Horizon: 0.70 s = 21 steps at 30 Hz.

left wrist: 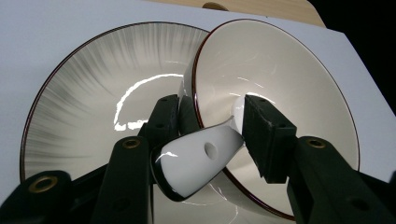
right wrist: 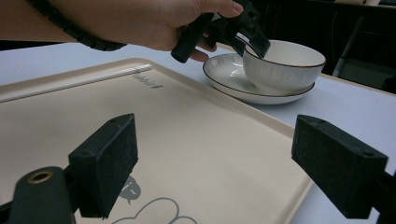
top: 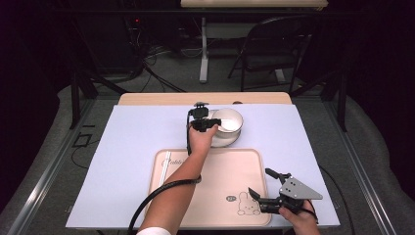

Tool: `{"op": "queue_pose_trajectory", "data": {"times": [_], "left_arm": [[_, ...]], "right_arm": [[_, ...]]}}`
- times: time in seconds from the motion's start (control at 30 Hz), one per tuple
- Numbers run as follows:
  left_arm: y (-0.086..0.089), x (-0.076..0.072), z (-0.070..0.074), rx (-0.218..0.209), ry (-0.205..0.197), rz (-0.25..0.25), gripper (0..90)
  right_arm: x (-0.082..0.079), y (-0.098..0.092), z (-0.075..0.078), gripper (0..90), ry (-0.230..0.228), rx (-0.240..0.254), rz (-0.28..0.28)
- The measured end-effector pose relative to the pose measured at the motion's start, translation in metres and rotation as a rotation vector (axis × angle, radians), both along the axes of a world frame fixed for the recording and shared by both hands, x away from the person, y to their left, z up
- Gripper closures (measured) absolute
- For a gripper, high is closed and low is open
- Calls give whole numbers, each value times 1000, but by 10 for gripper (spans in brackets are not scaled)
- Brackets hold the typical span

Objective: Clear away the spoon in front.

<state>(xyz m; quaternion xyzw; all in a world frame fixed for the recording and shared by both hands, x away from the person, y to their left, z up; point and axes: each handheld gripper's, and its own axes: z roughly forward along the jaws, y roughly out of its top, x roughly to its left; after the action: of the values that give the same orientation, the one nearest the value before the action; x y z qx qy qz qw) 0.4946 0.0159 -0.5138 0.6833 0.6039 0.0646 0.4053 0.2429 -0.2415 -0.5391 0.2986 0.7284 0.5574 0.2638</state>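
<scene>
A white bowl (top: 230,119) with a dark rim stands on a grey-streaked plate (top: 221,143) at the back middle of the table. A white ceramic spoon (left wrist: 196,163) leans in the bowl (left wrist: 280,84), its handle over the rim. My left gripper (left wrist: 210,123) straddles that rim: one pad is outside the bowl above the plate (left wrist: 93,93), the other is inside, beside the spoon. The jaws stand apart. My right gripper (top: 259,182) hovers open and holds nothing over the front right corner of the beige tray (top: 215,171).
The tray (right wrist: 187,140) bears a rabbit drawing, and a pale strip (top: 166,161) lies along its left edge. A lilac mat (top: 137,147) covers the table. A folding chair (top: 274,44) and a table leg (top: 203,49) stand on the floor behind.
</scene>
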Motion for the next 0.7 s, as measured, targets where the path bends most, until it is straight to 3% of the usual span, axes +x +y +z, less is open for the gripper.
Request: {"op": "queue_pose_trajectory", "data": {"times": [0.7], "left_arm": [[8,-3,7,-18,6,-6,643]], "right_arm": [[0,0,0,141,2,0,0]]}}
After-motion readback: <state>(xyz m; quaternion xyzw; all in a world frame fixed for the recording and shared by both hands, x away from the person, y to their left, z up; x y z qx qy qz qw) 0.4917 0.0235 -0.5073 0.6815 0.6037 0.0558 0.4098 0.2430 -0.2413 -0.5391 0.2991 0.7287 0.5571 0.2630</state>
